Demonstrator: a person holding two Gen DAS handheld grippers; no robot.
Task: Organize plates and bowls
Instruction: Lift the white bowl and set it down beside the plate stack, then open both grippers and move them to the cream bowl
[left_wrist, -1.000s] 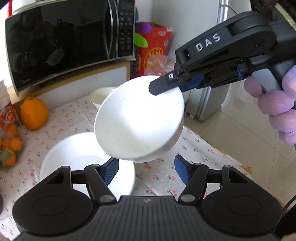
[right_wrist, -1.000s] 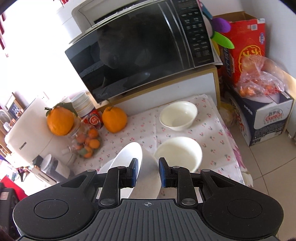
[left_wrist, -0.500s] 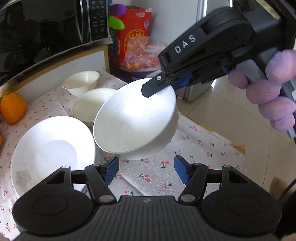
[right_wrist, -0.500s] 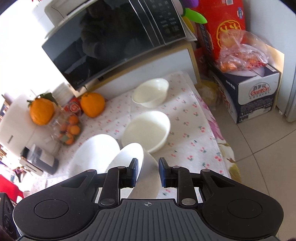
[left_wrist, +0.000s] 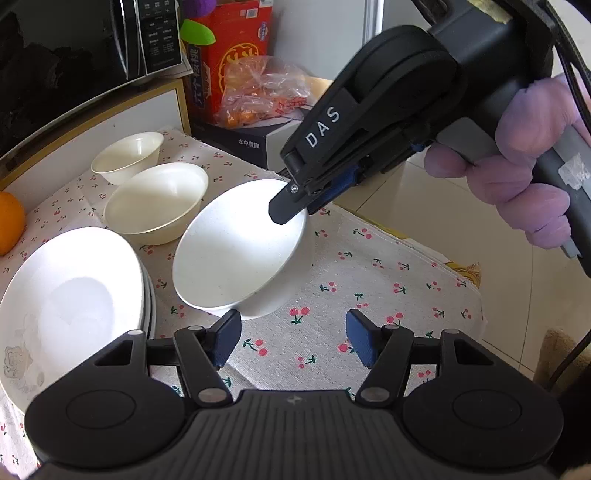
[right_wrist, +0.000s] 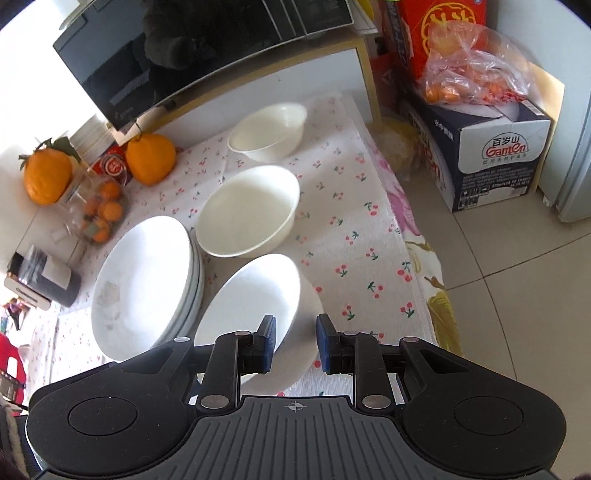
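A white speckled bowl (left_wrist: 236, 258) (right_wrist: 255, 295) hangs tilted, its base down at the cherry-print cloth, between a stack of white plates (left_wrist: 66, 295) (right_wrist: 144, 280) and the table's right edge. My right gripper (left_wrist: 291, 206) (right_wrist: 293, 328) is shut on the bowl's rim, one finger inside and one outside. My left gripper (left_wrist: 291, 332) hovers just in front of the bowl; its jaws are closing with nothing between them. Behind stand a larger cream bowl (left_wrist: 155, 203) (right_wrist: 247, 210) and a smaller cream bowl (left_wrist: 127, 155) (right_wrist: 267, 127).
A microwave (right_wrist: 184, 55) sits on a shelf at the back. Oranges (right_wrist: 149, 158) and a jar of small fruit (right_wrist: 99, 214) stand at the left. A cardboard box (right_wrist: 491, 155) with bagged fruit is on the floor, right of the table edge.
The right gripper has come down with the bowl, from above the plates to the cloth beside them. The left gripper has shifted right and lower, so the plates now lie at its left.
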